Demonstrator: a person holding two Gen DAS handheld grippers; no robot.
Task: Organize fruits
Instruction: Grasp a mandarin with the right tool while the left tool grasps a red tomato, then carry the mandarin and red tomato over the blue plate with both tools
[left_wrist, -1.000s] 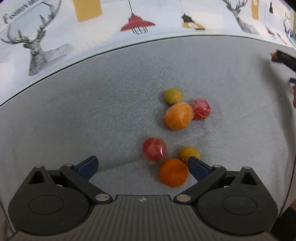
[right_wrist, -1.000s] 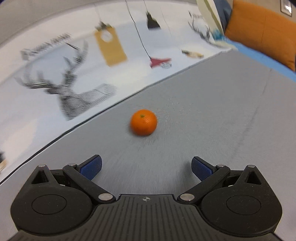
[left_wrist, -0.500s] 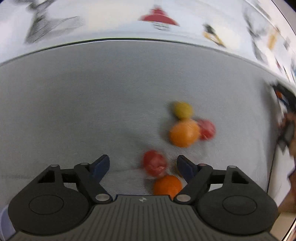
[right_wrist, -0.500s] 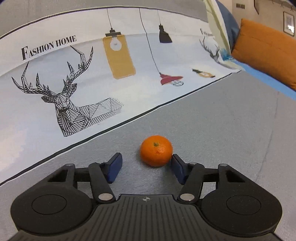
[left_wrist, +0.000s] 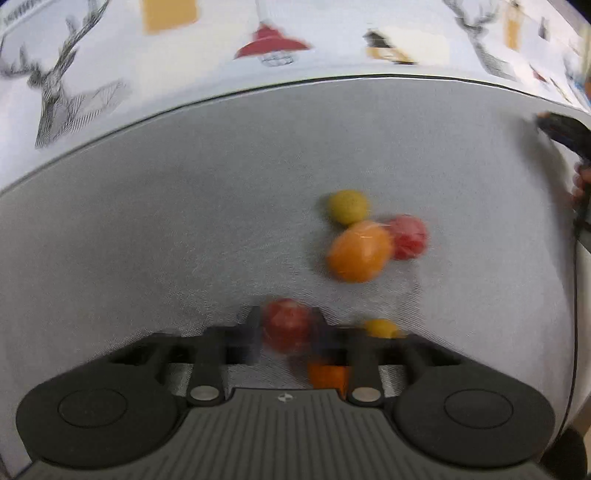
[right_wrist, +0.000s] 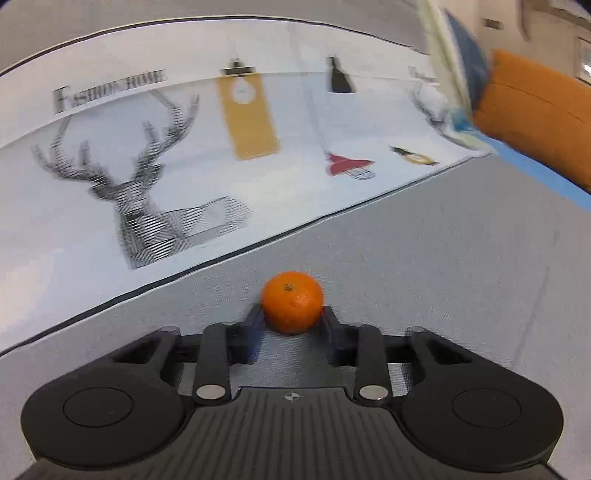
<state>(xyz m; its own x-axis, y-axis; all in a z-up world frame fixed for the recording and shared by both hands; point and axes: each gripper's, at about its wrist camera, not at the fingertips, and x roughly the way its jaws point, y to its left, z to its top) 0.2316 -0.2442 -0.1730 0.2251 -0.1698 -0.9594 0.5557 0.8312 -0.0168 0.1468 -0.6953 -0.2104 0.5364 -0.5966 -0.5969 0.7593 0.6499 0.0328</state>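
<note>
In the left wrist view, my left gripper (left_wrist: 286, 326) is shut on a red fruit (left_wrist: 288, 325) on the grey cloth. An orange fruit (left_wrist: 327, 373) lies just under its right finger and a small yellow fruit (left_wrist: 380, 328) beside it. Farther off, a large orange fruit (left_wrist: 358, 251), a red fruit (left_wrist: 408, 236) and a yellow-green fruit (left_wrist: 347, 206) touch in a cluster. In the right wrist view, my right gripper (right_wrist: 292, 317) is shut on a tangerine (right_wrist: 291, 301) that rests on the grey cloth.
A white cloth printed with deer and lamps (right_wrist: 155, 192) borders the grey surface at the back. An orange cushion (right_wrist: 535, 118) sits at the far right. The other gripper (left_wrist: 565, 129) shows at the right edge of the left wrist view.
Both grippers have closed from open: the left onto the near red fruit, the right onto the tangerine after moving up to it.
</note>
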